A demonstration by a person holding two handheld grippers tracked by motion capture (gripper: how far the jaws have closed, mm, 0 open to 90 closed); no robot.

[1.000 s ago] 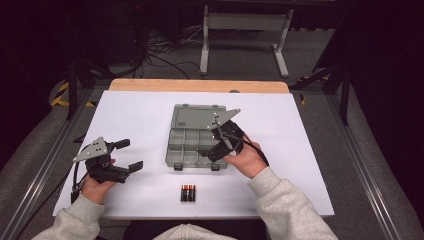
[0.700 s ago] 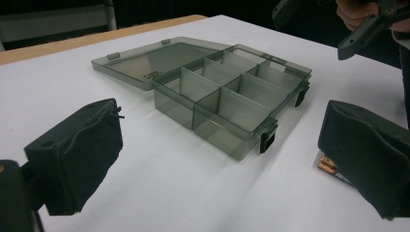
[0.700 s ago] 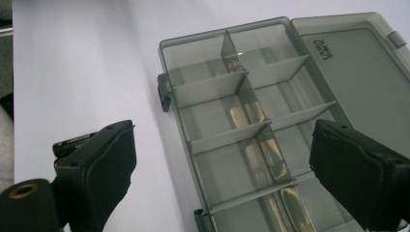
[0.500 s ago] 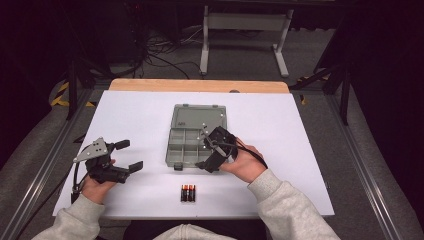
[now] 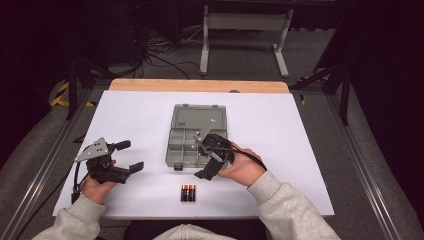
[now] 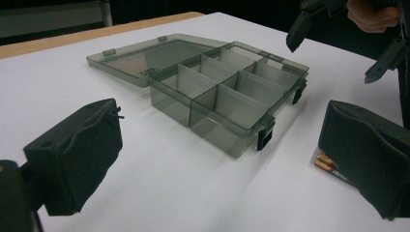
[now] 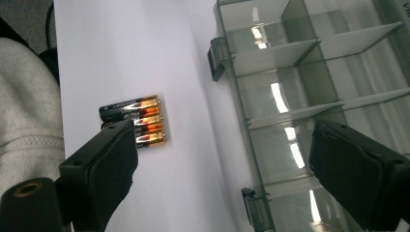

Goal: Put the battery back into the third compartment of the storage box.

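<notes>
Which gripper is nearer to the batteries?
Right. The right gripper hangs just above and right of the batteries, by the open box; the left gripper sits farther off, to their left.

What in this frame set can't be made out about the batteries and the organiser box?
- Batteries: exact count unclear; the right gripper's jaw covers the lowest one. In the left gripper view a jaw hides most of them.
- Organiser box: in the high view the right gripper covers its near right compartments.
- Battery print: too small.
</notes>
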